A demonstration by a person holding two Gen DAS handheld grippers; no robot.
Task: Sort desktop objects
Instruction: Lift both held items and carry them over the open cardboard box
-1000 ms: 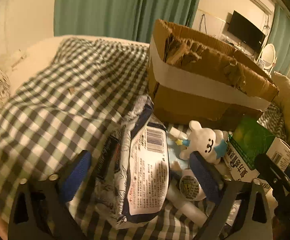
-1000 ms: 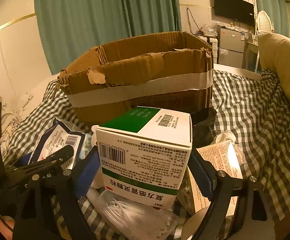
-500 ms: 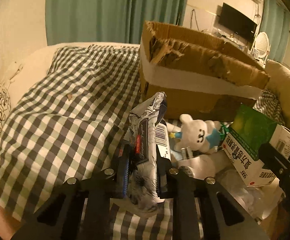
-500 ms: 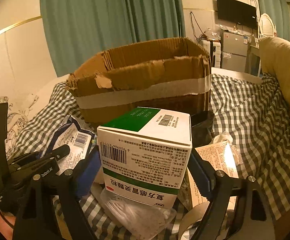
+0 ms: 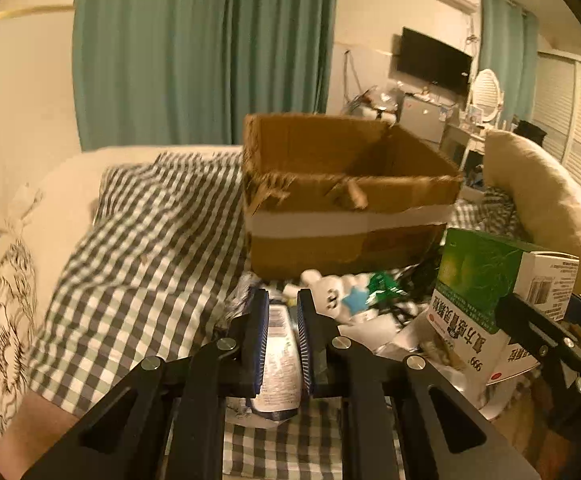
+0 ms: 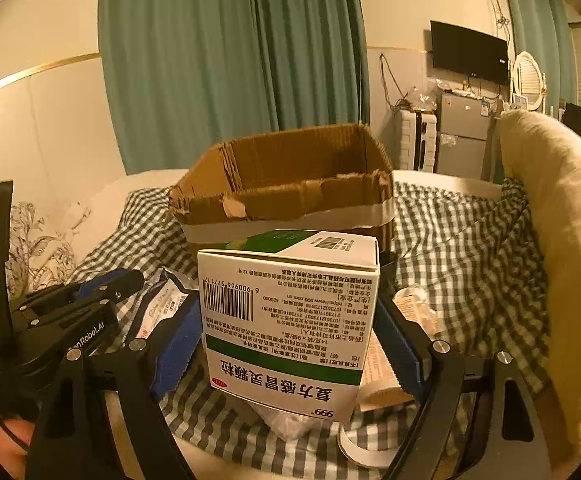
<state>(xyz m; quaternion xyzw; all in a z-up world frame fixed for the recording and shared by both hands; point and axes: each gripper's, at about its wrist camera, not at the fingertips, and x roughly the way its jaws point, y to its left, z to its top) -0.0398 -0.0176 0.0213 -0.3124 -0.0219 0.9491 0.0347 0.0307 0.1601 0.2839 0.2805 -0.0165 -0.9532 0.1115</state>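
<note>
My left gripper (image 5: 282, 300) is shut on a flat white wipes packet (image 5: 278, 360), lifted off the checked cloth (image 5: 138, 272). Its jaws are closing the last bit and the pads press the packet's sides. My right gripper (image 6: 288, 312) is shut on a green-and-white medicine box (image 6: 290, 320), blue pads against both ends; the same medicine box (image 5: 478, 292) shows at the right of the left wrist view. An open torn cardboard box (image 5: 346, 216) stands just behind both. In the right wrist view the left gripper (image 6: 106, 284) sits to the left with the packet (image 6: 162, 300).
A white plush bear (image 5: 330, 296) and small clutter lie in front of the cardboard box (image 6: 286, 200). A paper leaflet (image 6: 414, 308) and a clear bag (image 6: 290, 424) lie beneath the held medicine box. A beige pillow (image 6: 562, 240) borders the right side.
The left gripper's jaws closed on the wipes packet and lifted it. Both grippers rose, so the cardboard box's inside now shows. The right grip on the medicine box is unchanged.
</note>
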